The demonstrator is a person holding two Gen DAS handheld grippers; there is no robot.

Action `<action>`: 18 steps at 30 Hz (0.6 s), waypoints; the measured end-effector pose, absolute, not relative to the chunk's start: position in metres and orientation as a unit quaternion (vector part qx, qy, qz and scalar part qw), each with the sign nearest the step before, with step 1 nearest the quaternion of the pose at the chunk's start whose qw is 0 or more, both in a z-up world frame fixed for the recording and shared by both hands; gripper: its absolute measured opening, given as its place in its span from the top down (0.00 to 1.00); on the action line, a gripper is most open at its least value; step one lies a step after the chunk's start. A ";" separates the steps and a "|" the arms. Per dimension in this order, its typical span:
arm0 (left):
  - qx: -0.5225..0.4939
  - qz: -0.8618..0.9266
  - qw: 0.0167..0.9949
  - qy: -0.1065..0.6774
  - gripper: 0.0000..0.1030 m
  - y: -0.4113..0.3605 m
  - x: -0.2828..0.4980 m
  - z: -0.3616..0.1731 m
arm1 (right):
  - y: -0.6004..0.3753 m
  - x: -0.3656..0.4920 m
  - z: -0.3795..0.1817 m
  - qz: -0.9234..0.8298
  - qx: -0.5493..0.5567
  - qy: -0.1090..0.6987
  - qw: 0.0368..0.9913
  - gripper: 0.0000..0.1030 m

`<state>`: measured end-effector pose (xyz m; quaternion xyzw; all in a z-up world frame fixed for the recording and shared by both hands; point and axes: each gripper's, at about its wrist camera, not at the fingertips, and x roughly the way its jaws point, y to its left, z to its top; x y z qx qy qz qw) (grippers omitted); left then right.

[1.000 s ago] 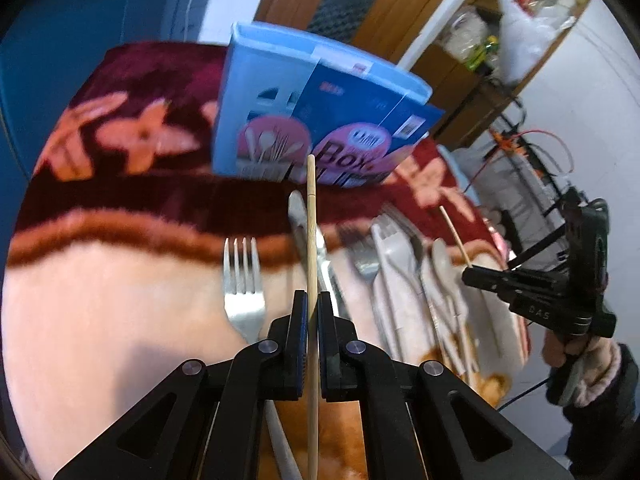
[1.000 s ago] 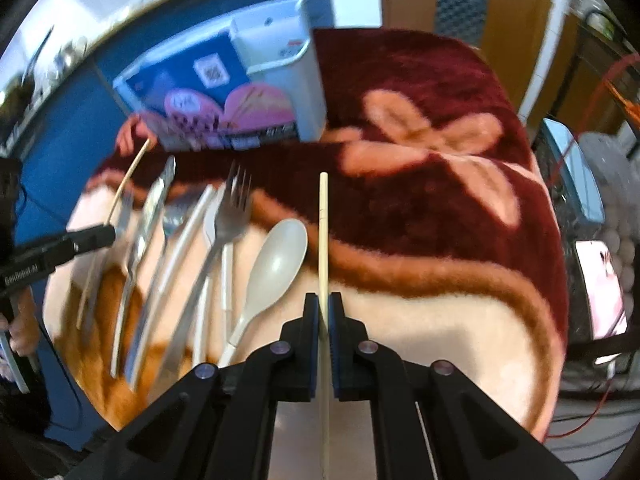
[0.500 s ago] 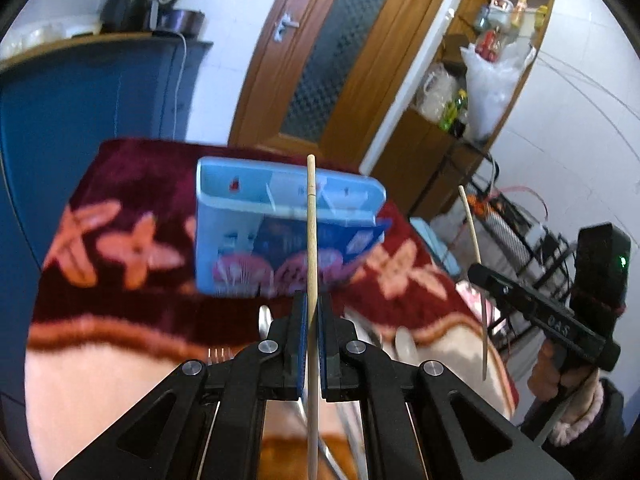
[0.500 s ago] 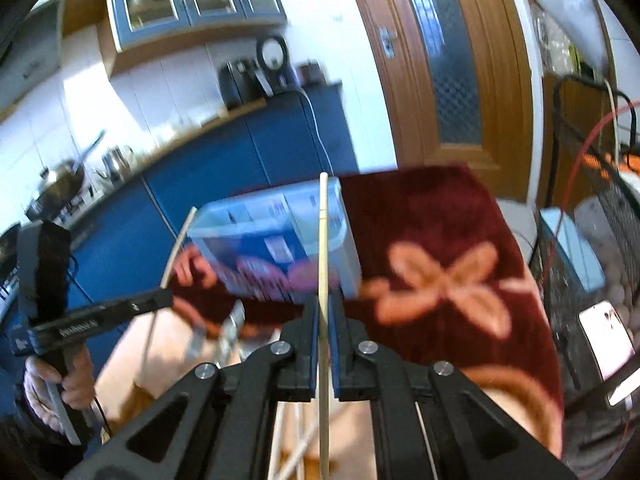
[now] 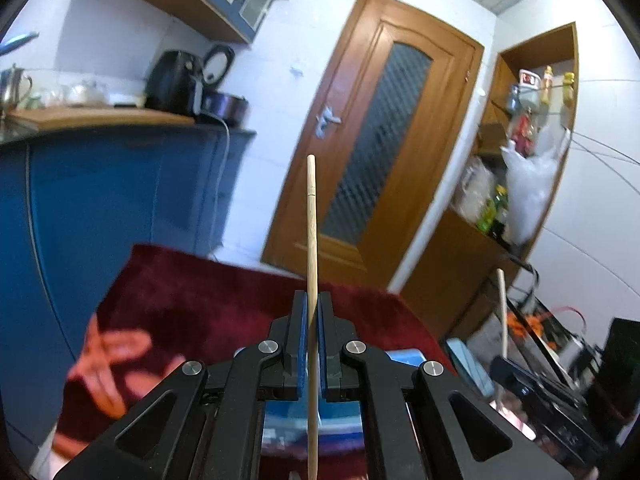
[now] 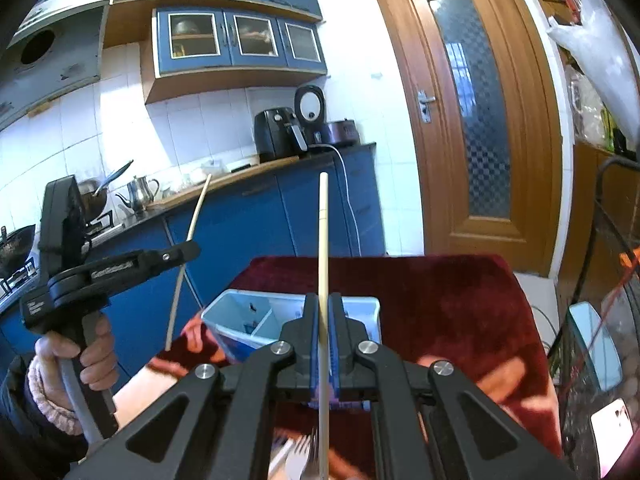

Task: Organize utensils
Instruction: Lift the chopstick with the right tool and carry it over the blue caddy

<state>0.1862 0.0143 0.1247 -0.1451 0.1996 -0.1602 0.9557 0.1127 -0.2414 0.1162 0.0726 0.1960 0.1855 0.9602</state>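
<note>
Both jaws pinch a chopstick [image 6: 323, 240] upright, long axis vertical; bin [image 6: 240, 320] sits below-ahead, nearer left gripper [image 6: 188, 250].

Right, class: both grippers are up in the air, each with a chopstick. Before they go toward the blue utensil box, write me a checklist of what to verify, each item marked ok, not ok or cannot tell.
1. Left gripper shut on its chopstick: ok.
2. Right gripper shut on its chopstick: ok.
3. Both chopsticks clear of the cloth-covered table: ok.
4. Utensil box standing with its compartments open at the top: ok.
5. Compartments free to take chopsticks: cannot tell; the right gripper's fingers hide part of the box.
6. Chopsticks apart from each other: ok; the right wrist view shows them separated.
</note>
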 end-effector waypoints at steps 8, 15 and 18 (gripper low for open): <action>-0.132 -0.102 0.976 0.142 0.96 0.007 0.212 0.111 | -0.239 0.138 0.115 0.180 0.077 0.158 0.968 0.94; -0.112 -0.072 0.983 0.126 0.96 0.001 0.219 0.090 | -0.239 0.173 0.106 0.169 0.094 0.134 0.972 0.94; -0.105 -0.070 0.984 0.126 0.96 -0.002 0.219 0.083 | -0.235 0.188 0.102 0.160 0.083 0.121 0.976 0.94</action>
